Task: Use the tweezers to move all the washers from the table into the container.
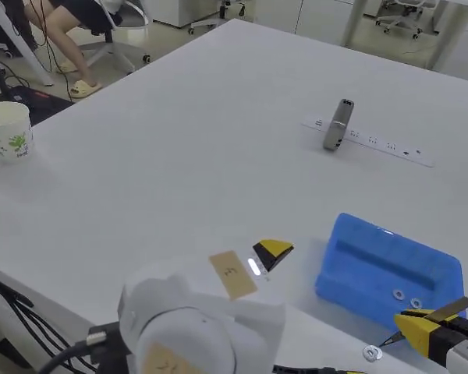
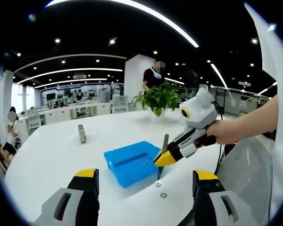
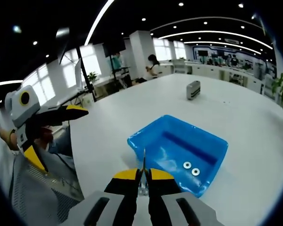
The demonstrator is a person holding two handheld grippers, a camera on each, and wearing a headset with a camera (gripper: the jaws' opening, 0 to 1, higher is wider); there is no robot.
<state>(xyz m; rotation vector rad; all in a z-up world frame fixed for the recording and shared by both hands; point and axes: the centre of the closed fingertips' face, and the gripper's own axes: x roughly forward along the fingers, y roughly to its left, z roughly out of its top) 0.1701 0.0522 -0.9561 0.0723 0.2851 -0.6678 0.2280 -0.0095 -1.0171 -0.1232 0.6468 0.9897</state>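
Note:
A blue container (image 1: 359,257) sits at the near right of the white table (image 1: 179,164), with two washers (image 1: 406,298) lying inside it. One more washer (image 1: 371,353) rests on the table just in front of it. My right gripper (image 1: 412,321) is shut on the tweezers (image 1: 391,338), whose tip points down close to that washer. In the right gripper view the tweezers (image 3: 144,162) stick out over the container's (image 3: 179,141) near edge. My left gripper (image 2: 146,175) stands open with nothing in it, left of the container (image 2: 129,160); two washers (image 2: 160,189) lie on the table under the tweezers.
A grey block (image 1: 337,125) lies on a white power strip (image 1: 390,146) at the far right. A paper cup (image 1: 8,130) stands at the left edge. Cables (image 1: 23,319) hang off the near left edge. A person sits on a chair (image 1: 117,31) beyond the table.

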